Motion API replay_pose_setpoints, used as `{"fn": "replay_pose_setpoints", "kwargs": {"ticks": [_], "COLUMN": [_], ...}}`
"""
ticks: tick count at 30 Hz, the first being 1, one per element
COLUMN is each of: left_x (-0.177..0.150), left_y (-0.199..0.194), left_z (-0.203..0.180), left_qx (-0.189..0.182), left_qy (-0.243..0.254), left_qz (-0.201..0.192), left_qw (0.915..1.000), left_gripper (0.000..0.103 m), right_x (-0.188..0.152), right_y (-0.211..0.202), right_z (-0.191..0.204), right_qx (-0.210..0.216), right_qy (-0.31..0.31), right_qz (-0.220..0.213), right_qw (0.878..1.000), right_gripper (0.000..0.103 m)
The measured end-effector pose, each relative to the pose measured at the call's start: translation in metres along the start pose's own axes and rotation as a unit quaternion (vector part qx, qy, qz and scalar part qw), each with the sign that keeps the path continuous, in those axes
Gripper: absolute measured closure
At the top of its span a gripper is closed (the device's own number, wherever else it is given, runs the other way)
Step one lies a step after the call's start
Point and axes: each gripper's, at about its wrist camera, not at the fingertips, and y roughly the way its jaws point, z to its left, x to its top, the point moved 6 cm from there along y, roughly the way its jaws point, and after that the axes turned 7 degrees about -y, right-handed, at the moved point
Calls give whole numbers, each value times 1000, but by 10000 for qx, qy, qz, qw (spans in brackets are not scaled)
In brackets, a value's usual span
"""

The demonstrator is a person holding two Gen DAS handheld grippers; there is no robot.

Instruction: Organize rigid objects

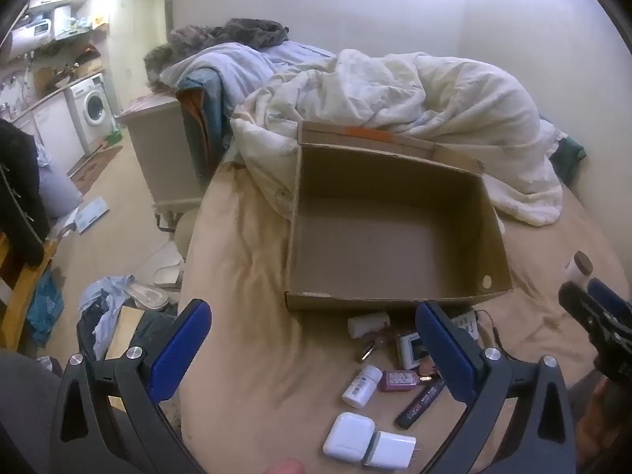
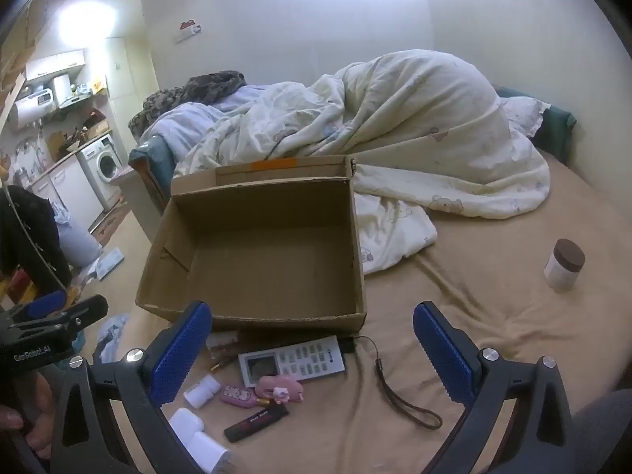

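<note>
Both tools agape, w/ nothing held, near cardboard box [image 2: 256,245].

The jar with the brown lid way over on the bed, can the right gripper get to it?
Probably yes. The jar stands alone on the bare sheet, to the right of the cardboard box, with nothing around it. The right gripper is open and empty, so it could swing right and forward.

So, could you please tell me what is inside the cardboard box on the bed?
Nothing shows inside the cardboard box: its brown floor is bare in both views. Only the strip just behind its near wall is hidden. The remote and small items lie outside, in front.
</note>
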Motion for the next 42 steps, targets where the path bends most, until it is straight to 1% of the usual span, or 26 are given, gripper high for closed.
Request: {"fn": "replay_pose_setpoints", "kwargs": {"ticks": [4,6,7,15,42], "left_x": [2,-4,0,1,2], "left_y": [3,0,0,-1,-4], "left_z": [-4,-3,0,-3,0], "left_qx": [24,-30,-50,-77,-47], "left_qy": [18,-30,-70,-107,-58], "left_qz": [-19,-95,-28,2,-61], "left_qw": [10000,9999,10000,9999,10000], "left_gripper": [0,0,0,0,0], "right_x": [0,0,0,0,-1], "right_y": [0,1,1,-2,-1], "right_z": [1,1,1,-2,-2], "right_qx": [11,15,21,-85,-134], "right_qy": [-33,-59,-65,-60,-42], "right_qz": [17,33,36,49,29], "right_qw": [10000,10000,10000,9999,9999], "right_gripper": [0,0,0,0,0]}}
